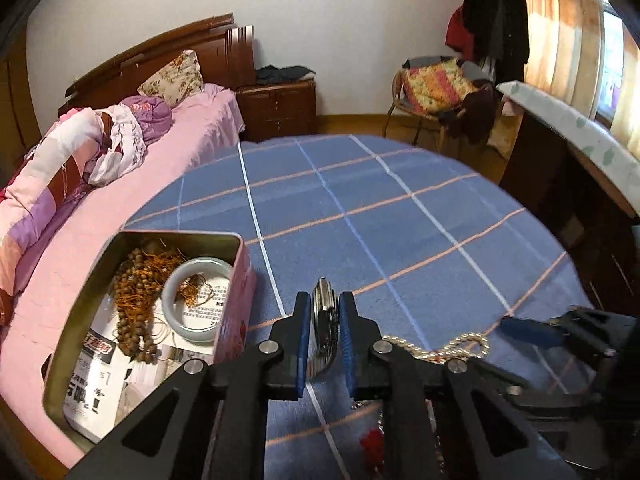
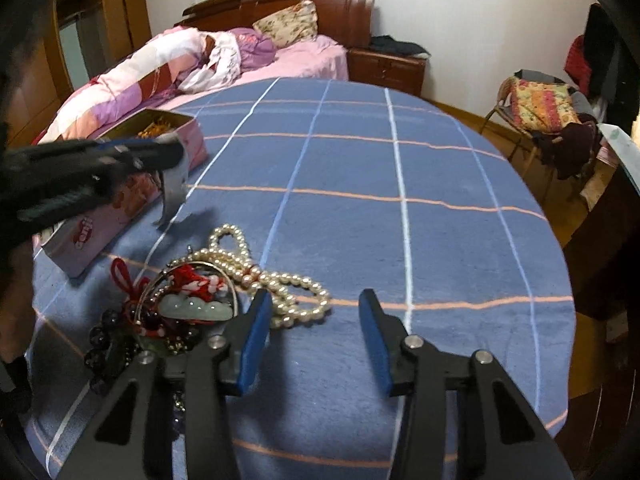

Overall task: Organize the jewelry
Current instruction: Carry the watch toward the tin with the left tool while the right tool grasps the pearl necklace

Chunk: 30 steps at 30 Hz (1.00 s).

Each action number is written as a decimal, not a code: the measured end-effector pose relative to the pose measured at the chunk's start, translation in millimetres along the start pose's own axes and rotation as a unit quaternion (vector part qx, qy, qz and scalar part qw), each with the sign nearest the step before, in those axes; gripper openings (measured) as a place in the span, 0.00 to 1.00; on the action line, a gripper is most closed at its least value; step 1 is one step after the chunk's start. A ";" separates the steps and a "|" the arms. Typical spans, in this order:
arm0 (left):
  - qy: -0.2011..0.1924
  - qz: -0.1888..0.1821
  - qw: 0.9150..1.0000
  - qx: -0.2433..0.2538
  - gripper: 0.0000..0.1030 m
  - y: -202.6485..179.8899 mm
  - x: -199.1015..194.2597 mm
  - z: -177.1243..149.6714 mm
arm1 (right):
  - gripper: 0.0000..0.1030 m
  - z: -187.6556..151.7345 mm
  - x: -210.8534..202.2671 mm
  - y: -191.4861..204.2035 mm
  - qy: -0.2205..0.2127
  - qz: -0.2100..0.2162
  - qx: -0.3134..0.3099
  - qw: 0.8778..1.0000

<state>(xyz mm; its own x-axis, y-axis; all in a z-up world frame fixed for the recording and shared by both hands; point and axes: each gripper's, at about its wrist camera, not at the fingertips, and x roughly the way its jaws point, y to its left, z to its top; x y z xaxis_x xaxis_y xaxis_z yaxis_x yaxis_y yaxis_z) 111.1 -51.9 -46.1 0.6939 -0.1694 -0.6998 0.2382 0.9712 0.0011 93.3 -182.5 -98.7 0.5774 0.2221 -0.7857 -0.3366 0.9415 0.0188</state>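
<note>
Left tongs [image 1: 325,312] clamped on silvery metal watch [image 1: 323,320], lifted off blue checked surface [image 1: 400,220]; open pink tin box [image 1: 236,280] just left. Right tongs [image 2: 316,316] half-wide, empty, cream pearl strand [image 2: 280,292] beside left pad. Probably next: carry across, release into tin.

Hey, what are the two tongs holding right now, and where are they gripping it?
The left tongs pinch a metal watch edge-on by its case, band hanging below. The right tongs stand open, holding nothing.
</note>
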 end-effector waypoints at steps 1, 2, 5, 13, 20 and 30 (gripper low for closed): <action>-0.003 -0.003 1.000 -0.002 0.13 0.2 -4.3 0.0 | 0.46 0.3 1.8 0.8 0.003 0.003 -0.001 1.000; -0.005 -0.004 1.000 -0.001 0.13 -0.4 -7.0 -0.6 | 0.46 0.5 3.7 2.1 0.008 0.010 -0.002 1.000; -0.009 -0.005 1.000 0.001 0.13 -3.0 -13.0 -2.9 | 0.46 2.8 5.1 5.0 0.011 0.024 -0.002 1.000; -0.014 0.005 1.000 -0.002 0.13 3.5 -15.2 -8.9 | 0.24 4.0 6.1 8.6 0.013 0.039 -0.008 0.999; -0.025 0.006 1.000 -0.015 0.13 14.1 -28.1 -9.0 | 0.09 11.1 -9.0 0.1 -0.021 0.024 0.015 0.999; -0.054 0.019 0.998 -0.016 0.13 27.1 -51.8 0.1 | 0.09 36.2 -36.5 2.4 -0.067 0.017 0.019 0.997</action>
<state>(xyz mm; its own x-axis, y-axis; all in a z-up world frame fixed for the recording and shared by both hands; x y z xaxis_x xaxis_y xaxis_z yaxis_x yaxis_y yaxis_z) 81.6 -16.8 -9.8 0.7714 -0.1482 -0.6188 0.1899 0.9818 0.0016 98.4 -179.2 -47.6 0.6612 0.2833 -0.6946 -0.3304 0.9413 0.0694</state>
